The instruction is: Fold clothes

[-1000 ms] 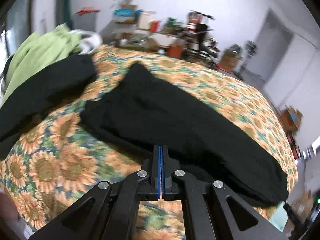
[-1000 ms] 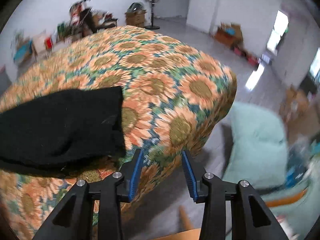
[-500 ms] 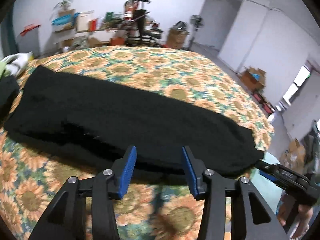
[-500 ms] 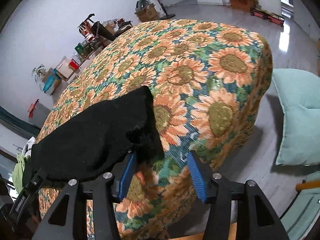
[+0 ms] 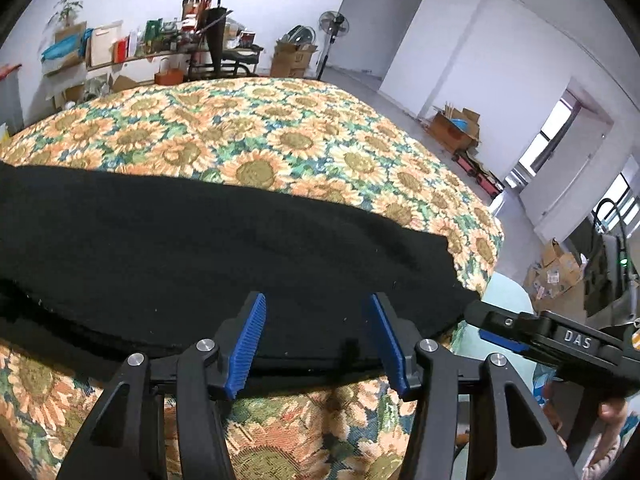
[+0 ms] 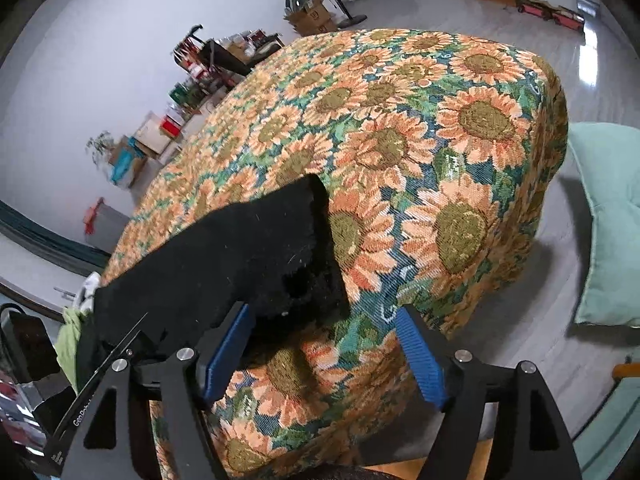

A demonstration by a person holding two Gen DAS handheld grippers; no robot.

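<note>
A long black garment (image 5: 208,240) lies folded lengthwise across the sunflower-print bed (image 5: 280,136), its near edge along the bed's front. My left gripper (image 5: 318,344) stands open over that near edge, blue pads apart, nothing between them. The right gripper (image 5: 520,332) shows at the right of the left wrist view, at the garment's end. In the right wrist view the garment's end (image 6: 240,256) lies just ahead of my open right gripper (image 6: 324,352), its left pad beside the cloth's corner. The left gripper's body (image 6: 92,384) shows at lower left there.
A pale green cushion (image 6: 604,224) lies on the floor right of the bed. A green garment (image 6: 68,340) sits at the bed's far end. Cluttered shelves (image 5: 160,48), cardboard boxes (image 5: 292,56) and a standing fan (image 5: 332,28) line the far wall.
My left gripper went from shut to open and swung right along the garment's near edge. My right gripper moved in toward the garment's end, still open.
</note>
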